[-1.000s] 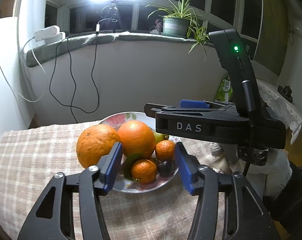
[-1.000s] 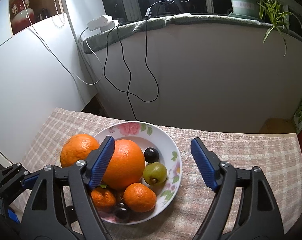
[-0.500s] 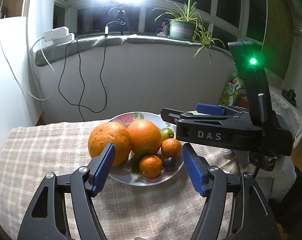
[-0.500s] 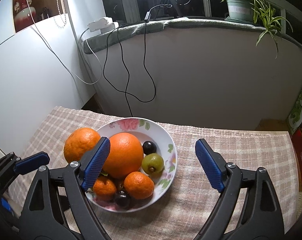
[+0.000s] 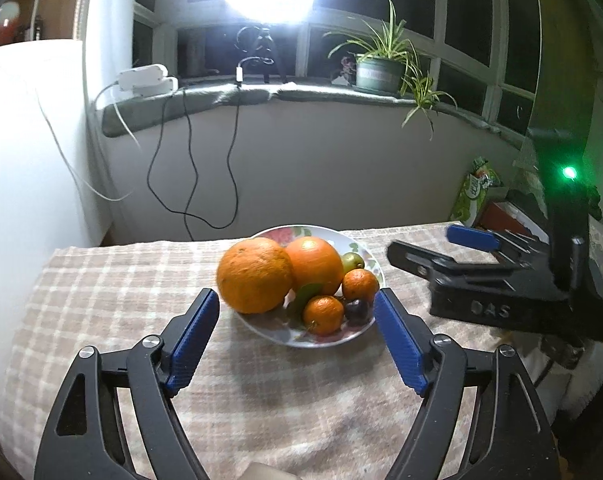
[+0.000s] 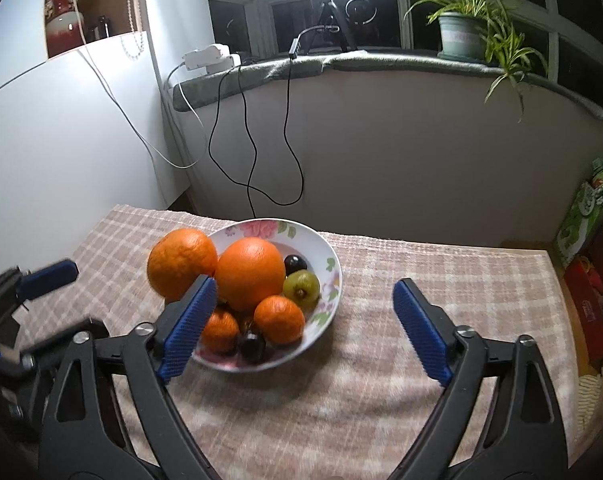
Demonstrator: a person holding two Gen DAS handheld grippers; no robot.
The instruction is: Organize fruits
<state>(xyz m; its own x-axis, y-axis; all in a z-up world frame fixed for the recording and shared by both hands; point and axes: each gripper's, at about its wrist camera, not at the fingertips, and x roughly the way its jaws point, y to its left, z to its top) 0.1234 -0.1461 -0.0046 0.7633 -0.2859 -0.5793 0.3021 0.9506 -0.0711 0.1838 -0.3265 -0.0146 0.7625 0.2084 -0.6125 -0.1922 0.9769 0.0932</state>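
The fruits sit piled in a flowered bowl on the checked tablecloth, the left big orange perched on the rim against the other orange. Both the left gripper and right gripper hang spread wide and empty, just short of the bowl. Nudging the rim orange could roll it onto the cloth, and the small tangerines and plum may shift.

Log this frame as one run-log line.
left gripper: open, empty | right gripper: open, empty | fruits: piled in floral bowl | table: checked cloth
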